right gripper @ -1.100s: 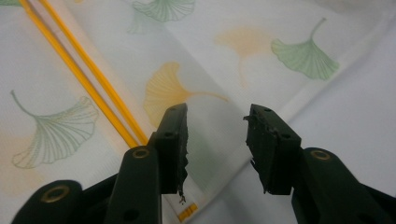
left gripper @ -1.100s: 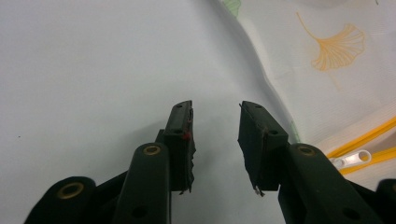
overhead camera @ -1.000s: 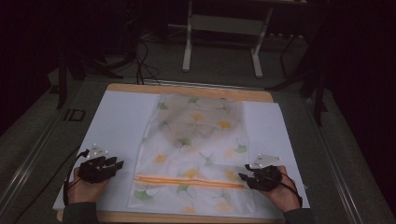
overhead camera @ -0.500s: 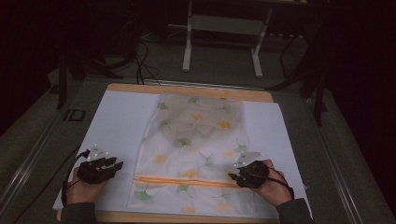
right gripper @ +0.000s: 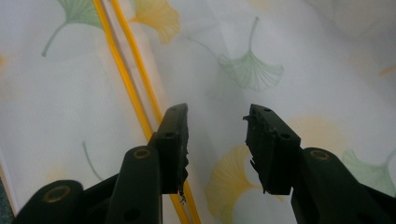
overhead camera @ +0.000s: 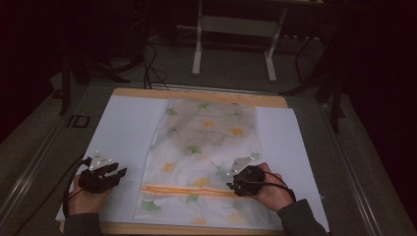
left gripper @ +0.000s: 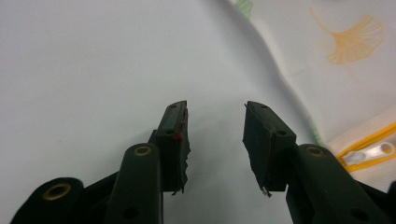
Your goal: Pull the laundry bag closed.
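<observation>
White sheet (overhead camera: 123, 132) on wooden table (overhead camera: 196, 93); dark room; both tools (left gripper: 215, 128) (right gripper: 217, 133) released.

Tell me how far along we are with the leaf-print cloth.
Done: the cloth lies spread flat on the white sheet. In hand: the right gripper, open, sits over the orange zipper band; the left gripper, open, is beside the cloth. Left: nothing gripped or folded yet.

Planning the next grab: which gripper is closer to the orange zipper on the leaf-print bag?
Right. The right gripper hovers over the bag, jaws open right at the orange zipper. The left gripper sits off the bag's left edge, over the white sheet, jaws open.
</observation>
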### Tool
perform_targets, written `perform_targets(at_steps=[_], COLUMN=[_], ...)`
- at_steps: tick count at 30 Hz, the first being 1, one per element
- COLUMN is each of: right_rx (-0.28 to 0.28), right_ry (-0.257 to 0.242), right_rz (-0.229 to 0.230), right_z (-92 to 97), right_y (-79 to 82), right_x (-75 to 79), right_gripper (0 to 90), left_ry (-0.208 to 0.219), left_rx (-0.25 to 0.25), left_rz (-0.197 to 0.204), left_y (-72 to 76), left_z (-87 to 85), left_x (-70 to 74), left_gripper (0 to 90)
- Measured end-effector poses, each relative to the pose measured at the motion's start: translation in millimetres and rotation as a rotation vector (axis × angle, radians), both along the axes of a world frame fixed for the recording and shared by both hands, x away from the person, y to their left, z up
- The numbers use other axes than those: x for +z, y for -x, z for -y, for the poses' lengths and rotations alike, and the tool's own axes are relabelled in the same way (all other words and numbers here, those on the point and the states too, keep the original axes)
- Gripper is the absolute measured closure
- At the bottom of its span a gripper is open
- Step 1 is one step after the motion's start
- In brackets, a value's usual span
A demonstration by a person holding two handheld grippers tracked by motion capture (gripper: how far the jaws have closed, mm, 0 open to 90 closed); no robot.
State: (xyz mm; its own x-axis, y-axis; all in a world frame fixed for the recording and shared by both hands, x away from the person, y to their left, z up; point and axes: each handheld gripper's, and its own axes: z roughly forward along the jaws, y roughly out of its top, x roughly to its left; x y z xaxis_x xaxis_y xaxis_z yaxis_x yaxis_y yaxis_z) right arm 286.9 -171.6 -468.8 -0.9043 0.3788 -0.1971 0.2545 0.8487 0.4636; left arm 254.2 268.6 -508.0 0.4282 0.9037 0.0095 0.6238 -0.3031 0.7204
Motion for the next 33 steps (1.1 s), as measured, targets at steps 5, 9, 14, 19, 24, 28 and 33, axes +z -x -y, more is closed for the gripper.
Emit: perform_targets(at_steps=[5,9,14,19,24,28,33], right_rx=[0.029,0.059,0.103,0.127,0.156,0.178,0.203], right_ry=[0.016,0.037,0.059,0.085,0.097,0.107,0.113], right_rz=[-0.005,-0.010,-0.015,-0.016,-0.016,-0.017,-0.018], right_z=[-13.4,-26.6,-43.4,-58.1,-78.8,-91.7,-108.0], right_y=[-0.9,-2.0,-2.5,-3.2,-5.2,-5.7,-6.7], right_x=[1.3,2.9,5.1,4.0,4.8,6.2,6.9], right_gripper=[58.6,59.2,59.1,58.7,57.6,57.2,57.3], left_ry=[-0.014,-0.014,-0.013,-0.017,-0.016,-0.016,-0.007], left_rx=[0.004,0.001,0.001,-0.003,0.003,0.001,0.004], left_rz=[-0.021,-0.021,-0.032,-0.026,-0.025,-0.021,-0.018], left_y=[-0.5,-0.7,-1.1,-0.7,-0.3,0.3,0.8], left_z=[-0.9,-0.7,0.0,-0.7,-1.8,-2.6,-3.8], left_x=[-0.5,0.1,0.2,0.2,0.5,1.1,1.0], left_gripper=[60.6,60.0,60.4,61.7,63.5,63.5,63.3])
